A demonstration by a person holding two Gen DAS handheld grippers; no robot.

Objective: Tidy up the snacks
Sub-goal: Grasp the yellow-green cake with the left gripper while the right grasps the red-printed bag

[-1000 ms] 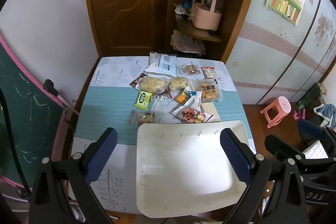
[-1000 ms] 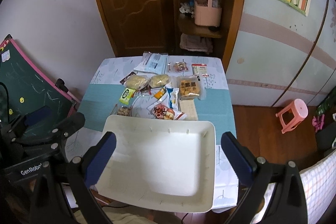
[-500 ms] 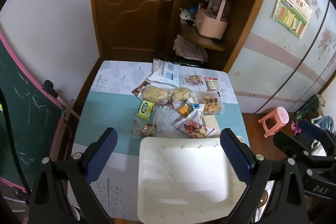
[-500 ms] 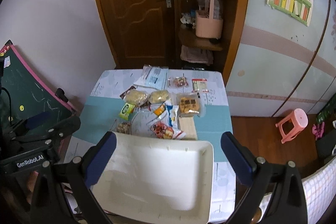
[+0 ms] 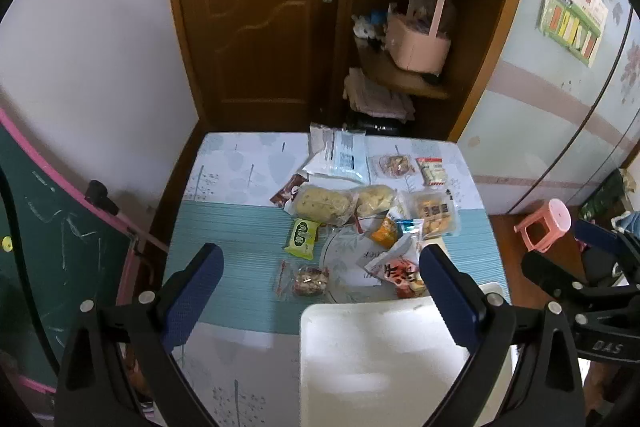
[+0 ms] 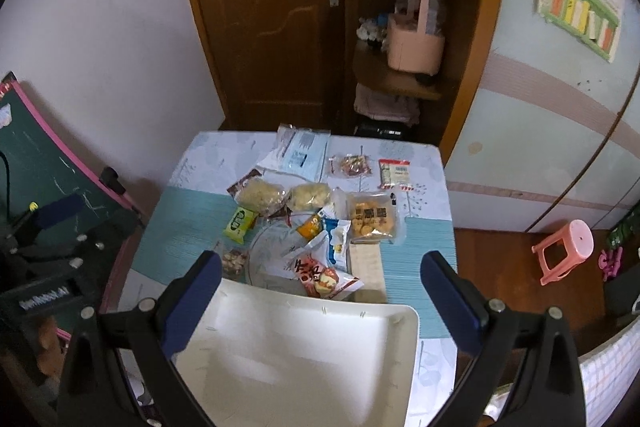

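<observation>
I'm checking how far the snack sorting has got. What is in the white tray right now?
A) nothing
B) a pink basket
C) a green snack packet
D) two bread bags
A: the white tray shows only its bare inside in both wrist views, while the snack packets all lie on the table beyond its far rim.

Your left gripper (image 5: 320,269) hung wide apart above a table (image 5: 240,227), holding nothing. Snack packets (image 5: 360,211) lay clustered mid-table, beyond a white tray (image 5: 384,359) at the near edge. Your right gripper (image 5: 592,263) showed at far right.
</observation>
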